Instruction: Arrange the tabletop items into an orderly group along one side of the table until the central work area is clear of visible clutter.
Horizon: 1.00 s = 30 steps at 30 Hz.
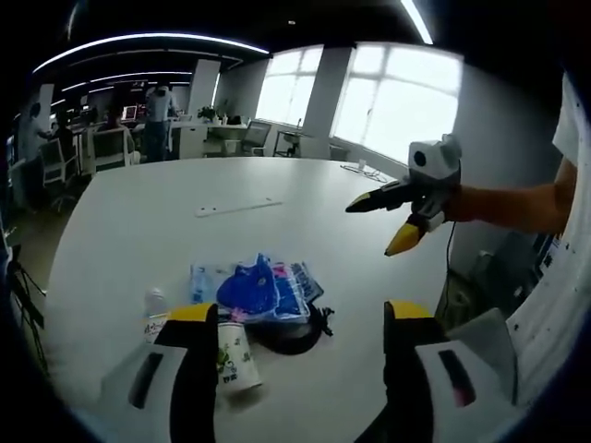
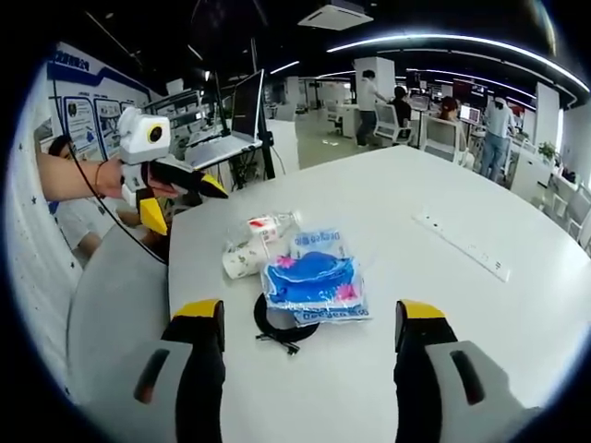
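Hovering over clustered clutter, both jaws spread and holding nothing.
Blue packet (image 2: 314, 281) lies straight ahead of the right gripper (image 2: 309, 337) on the counter (image 2: 480, 185); left gripper (image 1: 305, 337) sits nearer the bottle (image 1: 235, 360).

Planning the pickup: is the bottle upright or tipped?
Tipped: the bottle lies on its side on the table, beside the blue packet.

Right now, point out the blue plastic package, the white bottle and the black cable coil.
Blue plastic package (image 2: 312, 280), right gripper view: middle of its blue print.
White bottle (image 2: 247, 258), right gripper view: its labelled body, lying on its side.
Black cable coil (image 2: 267, 325), right gripper view: exposed loop by the package.
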### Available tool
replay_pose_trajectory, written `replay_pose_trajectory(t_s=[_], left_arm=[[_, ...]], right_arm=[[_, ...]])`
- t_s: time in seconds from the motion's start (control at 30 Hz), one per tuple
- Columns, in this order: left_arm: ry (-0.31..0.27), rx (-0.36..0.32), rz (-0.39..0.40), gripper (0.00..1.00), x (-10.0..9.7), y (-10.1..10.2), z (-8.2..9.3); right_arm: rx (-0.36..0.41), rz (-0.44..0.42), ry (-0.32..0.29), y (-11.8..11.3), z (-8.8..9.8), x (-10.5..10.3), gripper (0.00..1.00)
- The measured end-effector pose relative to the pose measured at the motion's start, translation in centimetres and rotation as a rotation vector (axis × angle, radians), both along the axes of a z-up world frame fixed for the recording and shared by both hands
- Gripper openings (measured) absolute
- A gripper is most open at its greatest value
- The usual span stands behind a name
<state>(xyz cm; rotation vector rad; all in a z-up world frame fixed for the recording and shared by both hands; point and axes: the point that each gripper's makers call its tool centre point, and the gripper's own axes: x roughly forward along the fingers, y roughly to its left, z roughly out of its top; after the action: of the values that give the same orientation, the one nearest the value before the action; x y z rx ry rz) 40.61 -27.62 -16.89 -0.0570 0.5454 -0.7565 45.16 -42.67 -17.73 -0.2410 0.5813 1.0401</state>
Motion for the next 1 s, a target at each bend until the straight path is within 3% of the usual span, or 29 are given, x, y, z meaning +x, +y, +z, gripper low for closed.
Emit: replay_pose_trajectory(t_s=[1.0], left_arm=[[0.039, 0.0, 0.05, 0.63, 0.6, -2.5, -2.3]], right_arm=[[0.011, 0.028, 0.012, 1.6, -1.9, 1.1, 0.67]])
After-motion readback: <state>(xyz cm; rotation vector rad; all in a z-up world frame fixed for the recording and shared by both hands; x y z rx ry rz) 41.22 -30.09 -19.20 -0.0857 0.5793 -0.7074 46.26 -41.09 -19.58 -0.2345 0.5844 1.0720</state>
